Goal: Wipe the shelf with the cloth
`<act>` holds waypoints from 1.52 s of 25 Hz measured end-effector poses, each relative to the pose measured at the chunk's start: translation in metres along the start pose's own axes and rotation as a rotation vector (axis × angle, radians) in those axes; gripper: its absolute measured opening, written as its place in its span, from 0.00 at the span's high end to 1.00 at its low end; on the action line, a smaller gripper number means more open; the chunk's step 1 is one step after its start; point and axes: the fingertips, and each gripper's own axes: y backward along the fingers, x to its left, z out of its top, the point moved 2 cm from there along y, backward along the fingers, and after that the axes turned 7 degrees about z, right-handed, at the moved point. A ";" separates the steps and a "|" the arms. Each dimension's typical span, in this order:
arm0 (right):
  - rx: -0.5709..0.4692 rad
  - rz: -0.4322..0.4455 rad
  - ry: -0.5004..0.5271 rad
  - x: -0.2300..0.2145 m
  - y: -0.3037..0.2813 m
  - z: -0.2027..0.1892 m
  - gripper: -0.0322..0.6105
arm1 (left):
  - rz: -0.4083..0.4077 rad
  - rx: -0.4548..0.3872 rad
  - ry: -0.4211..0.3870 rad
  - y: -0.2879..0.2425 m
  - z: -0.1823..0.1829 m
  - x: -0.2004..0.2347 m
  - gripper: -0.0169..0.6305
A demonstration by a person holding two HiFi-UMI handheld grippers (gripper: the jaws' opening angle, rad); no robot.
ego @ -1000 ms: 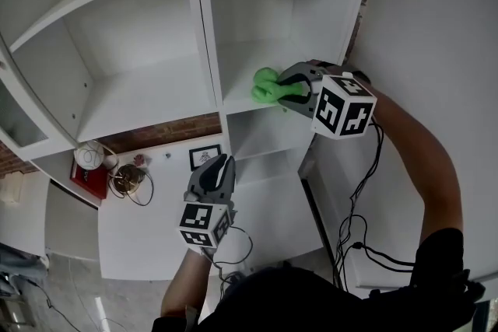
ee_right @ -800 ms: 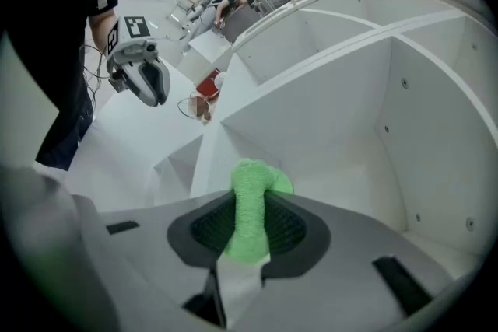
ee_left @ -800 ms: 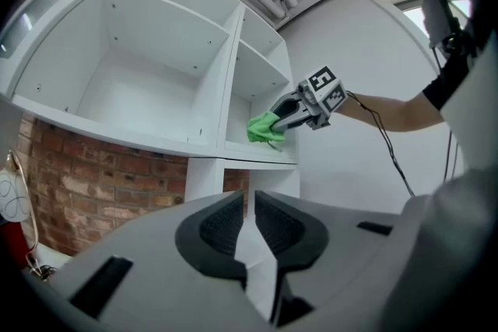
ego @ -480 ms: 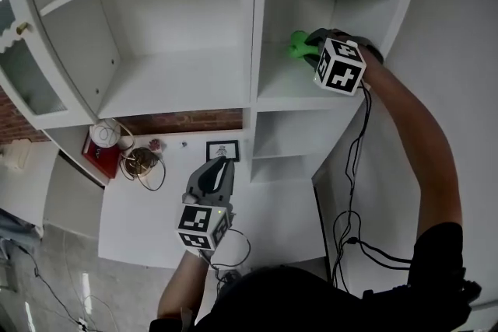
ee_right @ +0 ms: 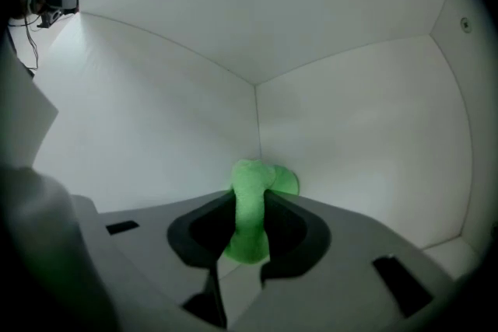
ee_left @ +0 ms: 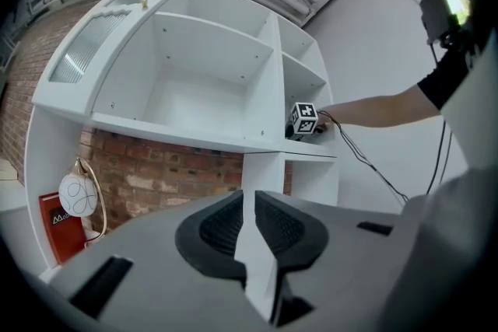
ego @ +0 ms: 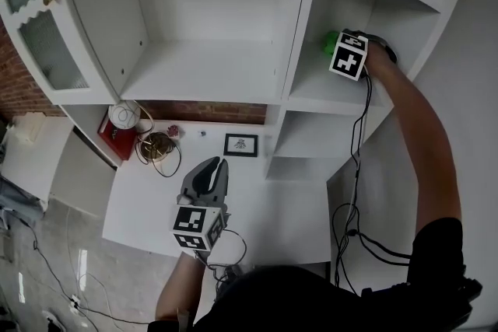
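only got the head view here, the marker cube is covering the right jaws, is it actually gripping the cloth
Observer: Yes. The right gripper view shows the right gripper shut on the green cloth, which bulges out past the jaws.
Operator: where's it aimed
Observer: Into the shelf, toward its back corner where two white walls meet. Whether the cloth touches them cannot be judged.
Operator: left one carrying anything
Observer: No. The left gripper has its jaws together with nothing between them.
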 end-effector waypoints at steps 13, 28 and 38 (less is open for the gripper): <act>-0.039 0.097 -0.006 0.046 0.038 0.001 0.81 | -0.137 -0.010 0.002 -0.025 0.003 -0.027 0.90; -0.117 0.124 -0.045 0.107 0.097 -0.011 0.81 | -0.346 -0.002 0.013 -0.046 -0.003 -0.065 0.90; -0.114 0.121 -0.059 0.138 0.125 -0.016 0.81 | -0.462 0.012 0.040 -0.055 -0.011 -0.082 0.90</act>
